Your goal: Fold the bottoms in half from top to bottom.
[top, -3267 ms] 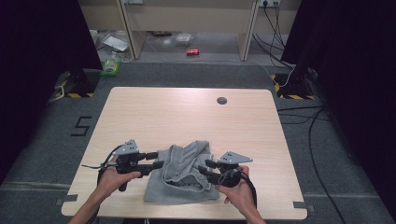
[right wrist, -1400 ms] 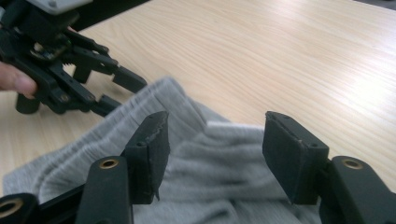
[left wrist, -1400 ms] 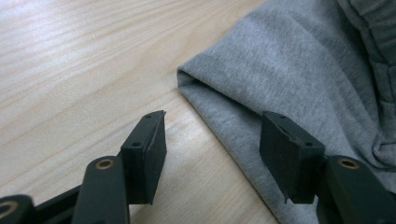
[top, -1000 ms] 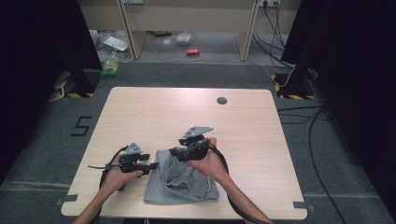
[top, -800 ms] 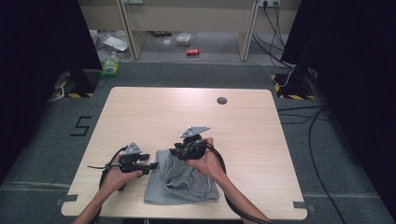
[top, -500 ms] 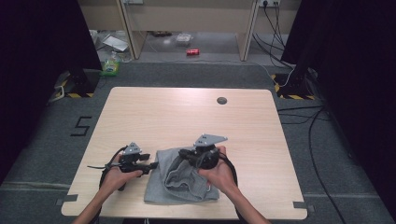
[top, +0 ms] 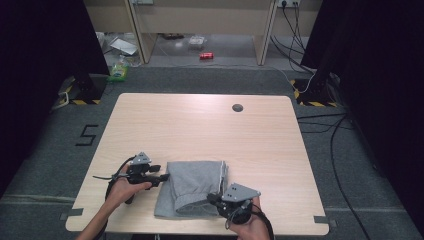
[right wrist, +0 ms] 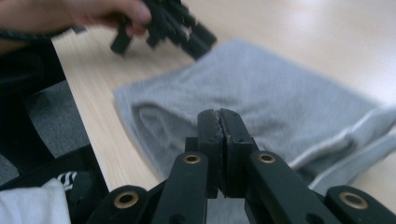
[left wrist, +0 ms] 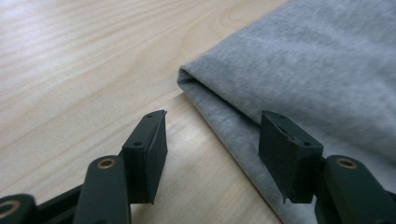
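Note:
A grey cloth (top: 192,186) lies folded flat near the front of the wooden table (top: 210,130). My left gripper (top: 162,176) rests at the cloth's left edge with its jaws apart. In the left gripper view, the left gripper (left wrist: 212,144) has one jaw over bare wood and the other over the grey cloth (left wrist: 303,70), whose folded edge runs between them unpressed. My right gripper (top: 213,199) sits at the cloth's front right corner. Seen from the right gripper view, the right gripper (right wrist: 219,116) is shut with nothing between its pads, above the cloth (right wrist: 271,93).
A dark round grommet (top: 237,107) is set into the table's far side. The table's front edge (top: 200,231) runs just behind both hands. The left gripper (right wrist: 173,23) and the hand holding it appear blurred at the top of the right gripper view.
My right gripper has moved from above the cloth's middle down to its front right corner, and its jaws have shut. The cloth now lies flatter. My left gripper has stayed in place.

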A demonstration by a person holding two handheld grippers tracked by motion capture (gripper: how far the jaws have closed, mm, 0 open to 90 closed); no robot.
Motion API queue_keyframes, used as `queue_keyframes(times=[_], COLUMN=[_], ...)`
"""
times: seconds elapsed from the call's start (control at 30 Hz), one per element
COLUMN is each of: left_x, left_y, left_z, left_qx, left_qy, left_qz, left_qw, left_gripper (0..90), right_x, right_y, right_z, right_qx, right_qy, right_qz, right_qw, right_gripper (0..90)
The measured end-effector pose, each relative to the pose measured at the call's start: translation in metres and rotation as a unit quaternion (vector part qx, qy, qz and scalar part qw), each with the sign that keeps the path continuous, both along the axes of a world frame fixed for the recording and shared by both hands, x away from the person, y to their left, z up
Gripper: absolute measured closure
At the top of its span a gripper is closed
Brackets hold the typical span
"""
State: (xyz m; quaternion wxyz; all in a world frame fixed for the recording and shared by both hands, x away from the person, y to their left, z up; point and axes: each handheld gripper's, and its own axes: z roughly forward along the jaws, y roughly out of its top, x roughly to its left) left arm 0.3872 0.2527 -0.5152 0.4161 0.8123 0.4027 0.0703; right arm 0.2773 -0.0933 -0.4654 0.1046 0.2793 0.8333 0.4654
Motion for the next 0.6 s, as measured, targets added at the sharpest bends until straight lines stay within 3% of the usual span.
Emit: queue_keyframes(times=[0.1,0.17,0.2,0.4,0.5,0.6], left_x=[-0.001,-0.001,-0.002,-0.010,-0.017,-0.026], left_y=[0.003,0.004,0.003,-0.004,-0.011,-0.023], left_z=[0.001,0.003,0.003,0.019,0.027,0.032], left_qx=[0.007,0.019,0.022,0.015,0.010,0.003], left_qy=[0.004,0.004,0.003,-0.020,-0.035,-0.045], left_qz=[-0.007,-0.004,-0.003,0.013,0.017,0.009], left_qw=[0.9999,0.9998,0.9997,0.9996,0.9992,0.9989], left_gripper=[41.2,40.4,39.8,37.7,35.7,33.4], right_x=[-0.003,-0.004,-0.004,0.006,0.021,0.032], right_y=[0.002,0.001,0.001,-0.002,0.002,0.013], right_z=[-0.017,-0.020,-0.018,0.008,0.009,-0.003], right_qx=[-0.026,-0.022,-0.016,0.002,-0.003,-0.025], right_qy=[0.020,0.031,0.031,-0.011,-0.007,0.010], right_qz=[0.003,0.002,0.000,-0.022,-0.029,-0.023], right_qw=[0.9994,0.9993,0.9994,0.9997,0.9995,0.9994], right_gripper=[87.3,83.8,82.6,72.2,69.1,68.2])
